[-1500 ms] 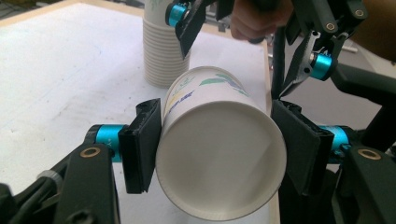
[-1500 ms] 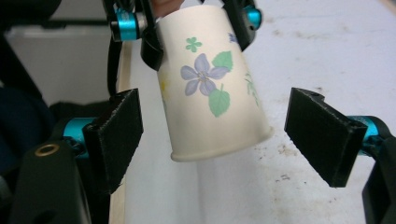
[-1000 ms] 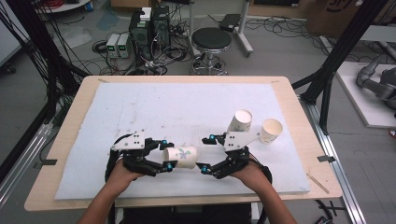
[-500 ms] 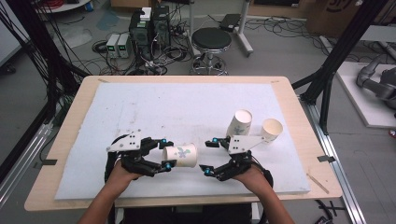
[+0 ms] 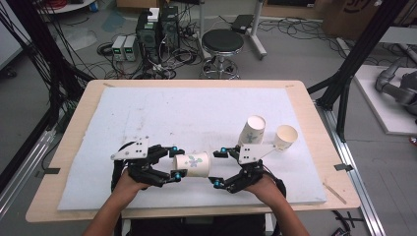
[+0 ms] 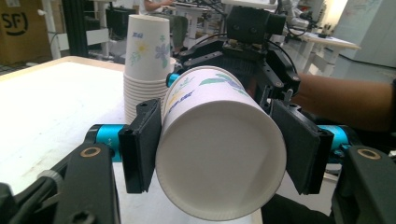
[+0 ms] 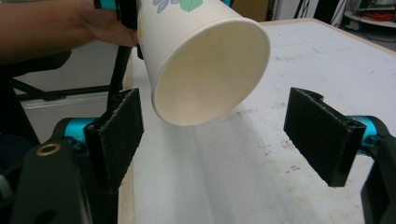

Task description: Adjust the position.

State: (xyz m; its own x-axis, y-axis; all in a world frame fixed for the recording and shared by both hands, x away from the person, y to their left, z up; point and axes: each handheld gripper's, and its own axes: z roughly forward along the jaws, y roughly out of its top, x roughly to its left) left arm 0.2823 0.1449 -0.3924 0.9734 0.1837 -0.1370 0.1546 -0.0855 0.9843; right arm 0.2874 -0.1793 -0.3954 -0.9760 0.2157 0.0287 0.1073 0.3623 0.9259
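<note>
A white paper cup [image 5: 193, 164] with a flower print lies on its side in the air, low over the front of the white mat. My left gripper [image 5: 178, 162] is shut on it near its base. In the left gripper view the cup's base [image 6: 219, 172] faces the camera with both pads pressed on its sides. My right gripper [image 5: 218, 166] stands open just in front of the cup's mouth. In the right gripper view the open mouth [image 7: 210, 70] hangs ahead of and slightly above the right gripper [image 7: 219, 135], whose jaws stand wide apart with nothing between them.
A stack of nested paper cups [image 5: 253, 130] stands upside down at the right of the mat, with a single cup [image 5: 286, 136] beside it. The stack [image 6: 144, 70] also shows behind the held cup. A wooden table edge [image 5: 314, 113] frames the white mat [image 5: 187, 113].
</note>
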